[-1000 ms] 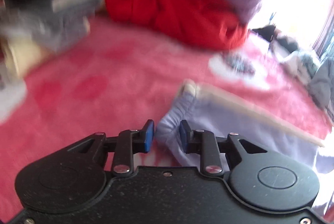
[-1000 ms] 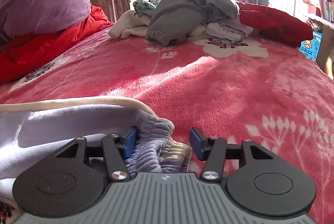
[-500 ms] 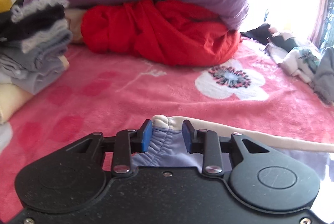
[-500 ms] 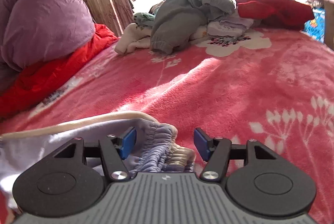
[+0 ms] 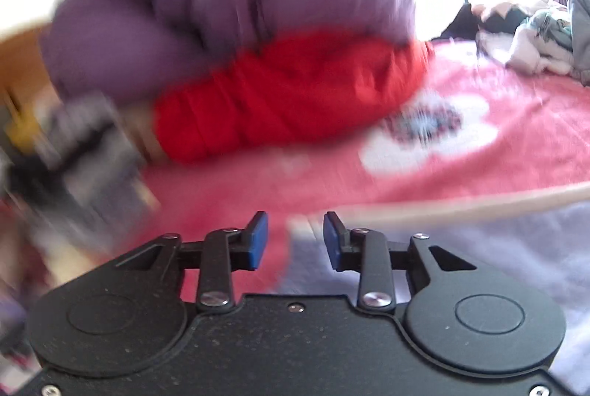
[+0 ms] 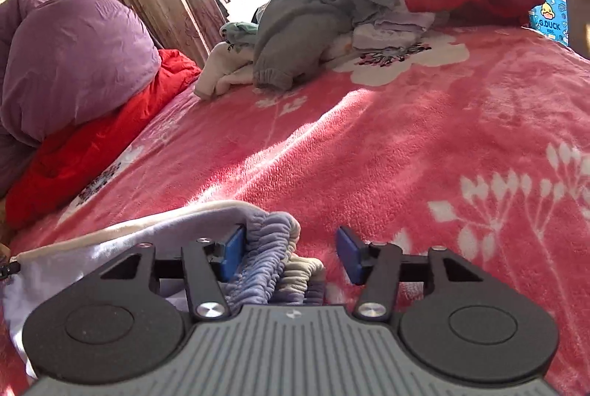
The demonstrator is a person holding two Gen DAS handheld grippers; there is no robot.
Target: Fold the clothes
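The blanket (image 6: 424, 145) is coral pink with white flowers and white leafy sprigs; the garment (image 6: 121, 244) lying on it is pale lilac with a cream band along its edge (its gathered cuff a deeper lilac ribbing). A plain purple duvet (image 6: 73, 56) sits on a bright red quilt (image 6: 84, 152); the clothes heap (image 6: 317, 16) is mostly grey, with white pieces beneath; both sets of pads (image 5: 257, 241) are blue.

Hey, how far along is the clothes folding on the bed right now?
Done: a blurred folded-looking stack at the left. In hand: the lavender garment on the pink blanket; the left claw is opening its jaws around its corner, the right claw is open with the bunched waistband against one pad. Left: this piece, plus the unfolded pile at the far end.
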